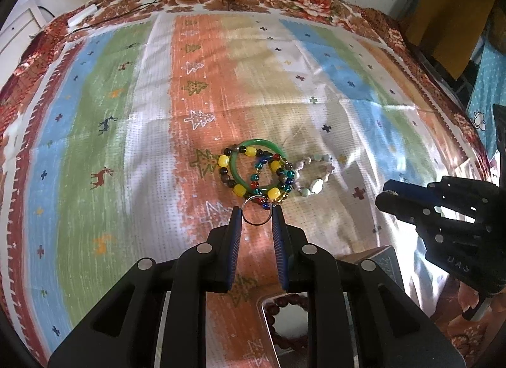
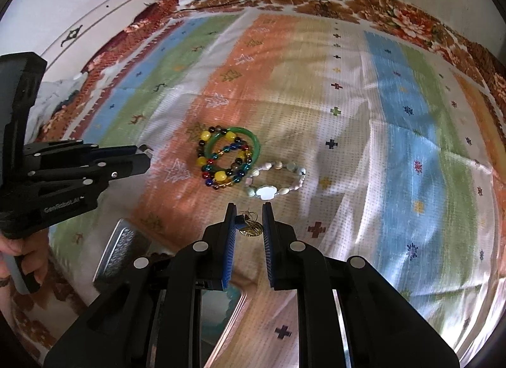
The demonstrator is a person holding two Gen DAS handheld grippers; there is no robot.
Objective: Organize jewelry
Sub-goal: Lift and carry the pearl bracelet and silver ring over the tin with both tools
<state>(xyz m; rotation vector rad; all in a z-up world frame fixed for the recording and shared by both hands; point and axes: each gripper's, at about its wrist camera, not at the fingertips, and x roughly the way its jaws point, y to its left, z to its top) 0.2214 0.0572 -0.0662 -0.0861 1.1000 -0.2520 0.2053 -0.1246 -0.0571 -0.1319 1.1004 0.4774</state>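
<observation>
Nearest the left wrist lens, the left gripper (image 1: 256, 209) holds a thin metal ring (image 1: 256, 211) clamped between its blue-padded fingertips, the ring standing just in front of the jewelry pile. Below that gripper's body a tin tray (image 1: 267, 320) shows a string of dark red-brown beads (image 1: 286, 301) lying inside it; the right wrist view shows only a metal-edged container (image 2: 121, 252) at lower left, its contents unreadable. In the right wrist view, the right gripper (image 2: 249, 209) has its fingers parted, with a small gold pendant (image 2: 251, 228) lying on the cloth between them, untouched by either pad; the left view does not show this pendant. On the striped cloth (image 1: 151, 115) ahead, a green bangle (image 1: 257, 167) overlaps a yellow-and-dark beaded bracelet (image 1: 240, 190) and a strand of small coloured glass beads (image 1: 257, 175), and a pale shell bracelet (image 1: 316, 186) lies touching them on the right. From the right view the left gripper appears at the far left, side-on.
</observation>
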